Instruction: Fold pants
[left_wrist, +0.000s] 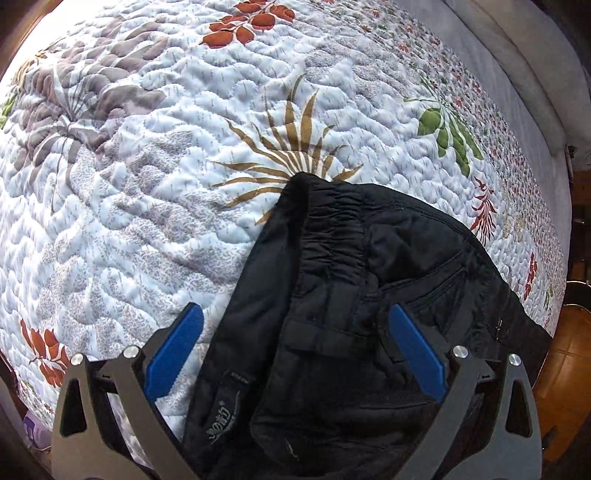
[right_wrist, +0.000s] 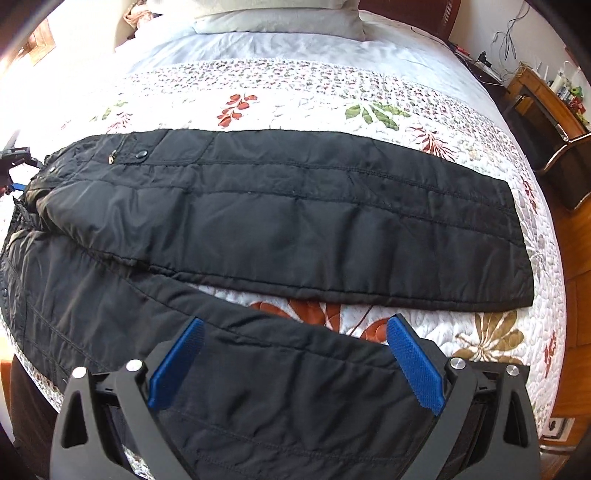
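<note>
From the left wrist, the black pants (left_wrist: 332, 314) lie on the bed's floral quilt (left_wrist: 147, 184), waistband end nearest the camera, elastic gathers and a pocket showing. The left tongs (left_wrist: 295, 325) stand wide apart, one blue pad on the quilt side, the other over the fabric, gripping nothing.

From the right wrist, the pants stretch across the quilt, one leg (right_wrist: 295, 221) laid flat and straight, the other leg (right_wrist: 258, 369) running down between the right tongs (right_wrist: 295, 332). Those blue fingers (right_wrist: 413, 365) are spread apart too, the fabric loose between them. A pillow (right_wrist: 277, 18) sits at the bed's far end.
</note>
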